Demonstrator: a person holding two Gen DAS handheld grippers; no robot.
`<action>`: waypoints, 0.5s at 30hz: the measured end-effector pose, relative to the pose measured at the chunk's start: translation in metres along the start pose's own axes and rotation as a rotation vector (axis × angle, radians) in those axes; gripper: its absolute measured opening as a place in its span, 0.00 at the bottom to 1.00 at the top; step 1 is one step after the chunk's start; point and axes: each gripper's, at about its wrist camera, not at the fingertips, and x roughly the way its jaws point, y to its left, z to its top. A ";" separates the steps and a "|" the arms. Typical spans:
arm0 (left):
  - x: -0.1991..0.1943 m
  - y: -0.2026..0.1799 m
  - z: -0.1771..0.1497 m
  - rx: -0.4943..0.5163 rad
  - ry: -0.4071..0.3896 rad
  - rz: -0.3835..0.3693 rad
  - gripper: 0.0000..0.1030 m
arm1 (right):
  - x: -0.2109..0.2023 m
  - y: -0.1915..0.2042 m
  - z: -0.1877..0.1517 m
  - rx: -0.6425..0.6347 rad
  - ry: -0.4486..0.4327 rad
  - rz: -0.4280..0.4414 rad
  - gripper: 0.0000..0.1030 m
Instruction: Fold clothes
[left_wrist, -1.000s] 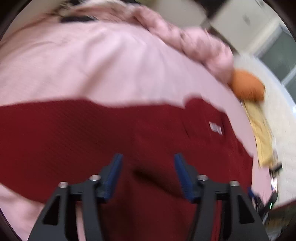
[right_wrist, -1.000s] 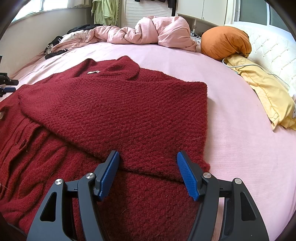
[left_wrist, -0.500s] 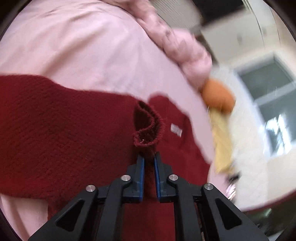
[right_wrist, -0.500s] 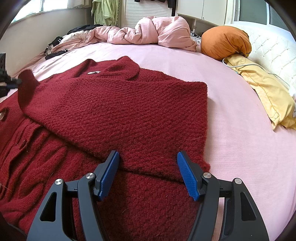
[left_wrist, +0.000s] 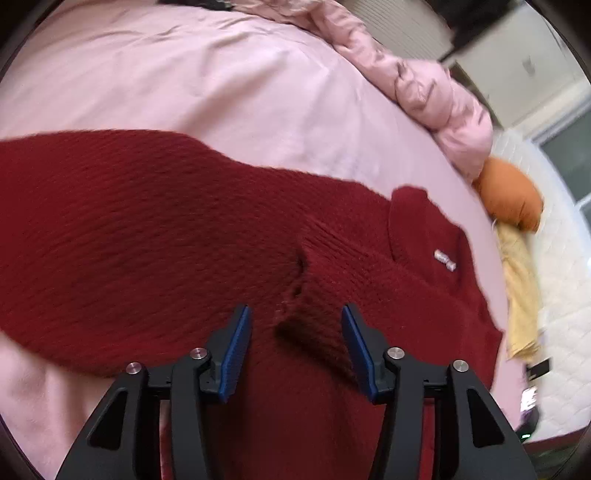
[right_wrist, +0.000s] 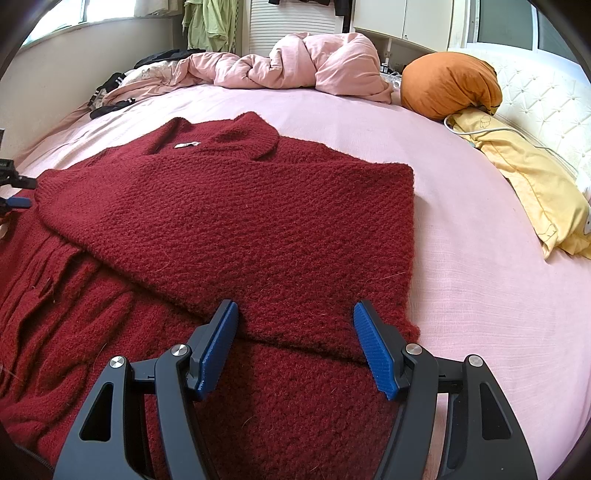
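Note:
A dark red knitted sweater (right_wrist: 240, 221) lies spread on the pink bed sheet (right_wrist: 461, 266), with one sleeve folded across its body and its collar label facing up. It also fills the left wrist view (left_wrist: 147, 236). My left gripper (left_wrist: 295, 343) is open just above the sleeve cuff (left_wrist: 314, 295), which lies between its blue pads. My right gripper (right_wrist: 295, 347) is open and empty, low over the sweater's near folded edge. The left gripper's tips (right_wrist: 14, 192) show at the left edge of the right wrist view.
A crumpled pink duvet (right_wrist: 288, 62) lies at the far side of the bed. An orange pillow (right_wrist: 448, 83) and a yellow pillow (right_wrist: 528, 177) with a white cable sit to the right. Dark clothes (right_wrist: 110, 96) lie at the far left.
My left gripper shut on the sleeve cuff and lifted it half a second ago; now it has opened and the cuff lies on the sweater. The right gripper has not moved.

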 end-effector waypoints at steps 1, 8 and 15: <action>0.005 -0.006 -0.001 0.028 0.004 0.024 0.54 | 0.000 0.000 0.000 0.000 0.000 0.000 0.64; -0.010 -0.024 0.018 0.008 0.074 -0.241 0.13 | 0.000 0.001 0.000 0.000 -0.001 0.000 0.64; -0.028 0.018 0.027 -0.308 0.084 -0.236 0.20 | 0.000 0.001 -0.001 0.000 0.000 -0.001 0.64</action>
